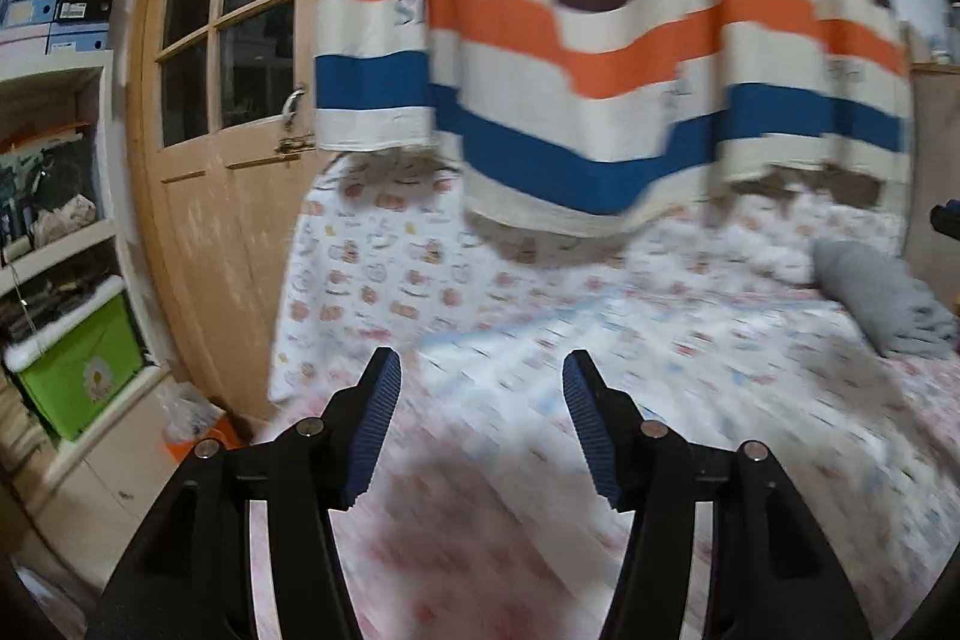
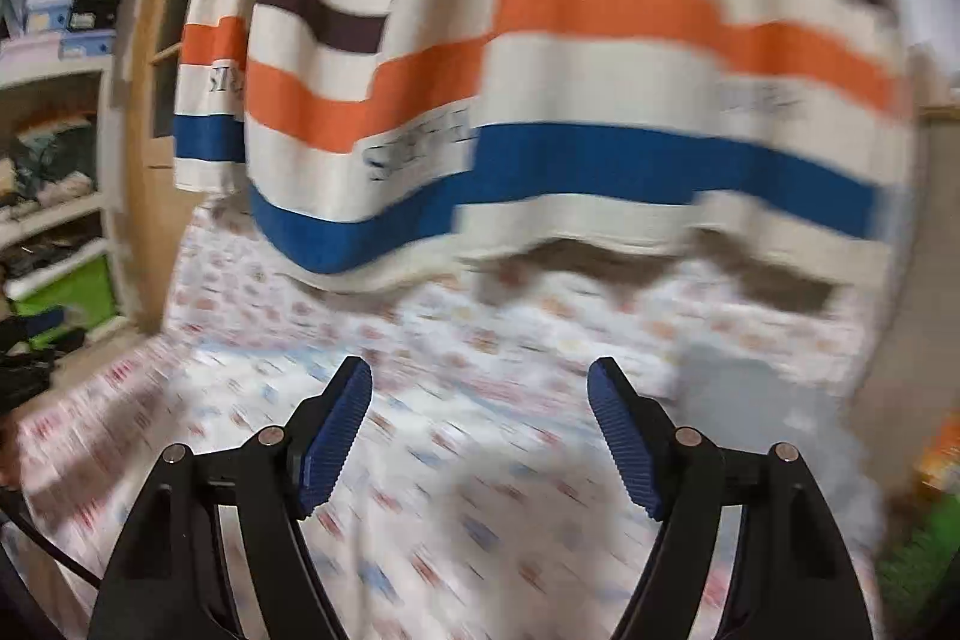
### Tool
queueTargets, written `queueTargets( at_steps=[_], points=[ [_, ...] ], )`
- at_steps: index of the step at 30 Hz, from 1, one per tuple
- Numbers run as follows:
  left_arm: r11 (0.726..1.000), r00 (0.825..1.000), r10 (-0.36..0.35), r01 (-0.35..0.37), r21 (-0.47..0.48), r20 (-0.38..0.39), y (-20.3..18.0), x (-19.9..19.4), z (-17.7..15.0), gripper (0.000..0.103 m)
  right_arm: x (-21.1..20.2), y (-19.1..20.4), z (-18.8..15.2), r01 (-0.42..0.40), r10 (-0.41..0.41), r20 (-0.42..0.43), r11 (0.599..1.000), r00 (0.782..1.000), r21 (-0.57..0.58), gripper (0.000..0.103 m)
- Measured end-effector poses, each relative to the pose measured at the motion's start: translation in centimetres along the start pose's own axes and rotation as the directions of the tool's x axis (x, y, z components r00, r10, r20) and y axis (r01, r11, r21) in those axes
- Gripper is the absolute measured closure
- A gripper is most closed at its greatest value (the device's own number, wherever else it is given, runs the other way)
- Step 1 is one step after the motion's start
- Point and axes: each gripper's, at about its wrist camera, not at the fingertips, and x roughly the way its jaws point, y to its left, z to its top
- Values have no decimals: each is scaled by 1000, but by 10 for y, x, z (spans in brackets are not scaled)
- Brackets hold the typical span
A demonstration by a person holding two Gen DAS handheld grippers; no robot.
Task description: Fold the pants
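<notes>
1. Starting from what you have: the left gripper (image 1: pixel 480 370) and the right gripper (image 2: pixel 480 376) both have their blue ribbed pads spread apart with nothing between them, poised above the patterned white bed sheet (image 1: pixel 540 340).

2. Locate the pants first. The likely candidate is the soft grey bundle of cloth (image 1: pixel 882 298) at the far right of the bed in the left wrist view; in the right wrist view it shows only as a blurred grey patch (image 2: pixel 756 400) ahead and to the right. It is too smeared to confirm that it is the pants or whether it is already folded, so check before you commit.

3. Keep both grippers clear of the hanging striped curtain of cream, brown, orange and blue bands (image 2: pixel 540 100). Its hem hangs just over the far side of the bed, and open fingers could snag it.

4. If the bundle still needs folding, bring it toward the bare middle of the sheet, where both cameras can see it.

5. Approach low with the pads wide, take one edge with each gripper, and pinch only a single layer of fabric.

6. Slow your hands down; both views are heavily blurred, and you need a sharp look at the seams to line the edges up.
</notes>
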Motion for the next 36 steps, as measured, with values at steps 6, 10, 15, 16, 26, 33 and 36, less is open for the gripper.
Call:
queueTargets(
  at_steps=[6,10,15,16,26,33,36],
  points=[
    [997,996,-76,76,-11,40,-40,-50,-57,48,-74,-14,-84,24,-26,9,984,1000,177,27],
    [992,991,-129,129,-15,24,-60,-66,-87,47,-94,-8,-138,74,-80,14,964,997,255,27],
    [989,990,-132,135,63,-51,-87,-72,-113,45,-102,17,-177,76,-84,30,974,996,213,27],
    [987,988,-141,146,71,-70,-90,-71,-116,45,-102,21,-180,62,-71,34,976,997,209,27],
    [995,991,-36,47,86,-132,-96,-57,-137,42,-88,36,-203,52,-42,-60,983,997,178,27],
    [993,991,1,14,117,-131,-101,-55,-137,39,-76,46,-210,94,-83,-149,993,985,73,27],
    [994,992,19,-5,113,-128,-101,-51,-135,37,-72,44,-212,119,-106,-167,990,980,74,27]
  ],
)
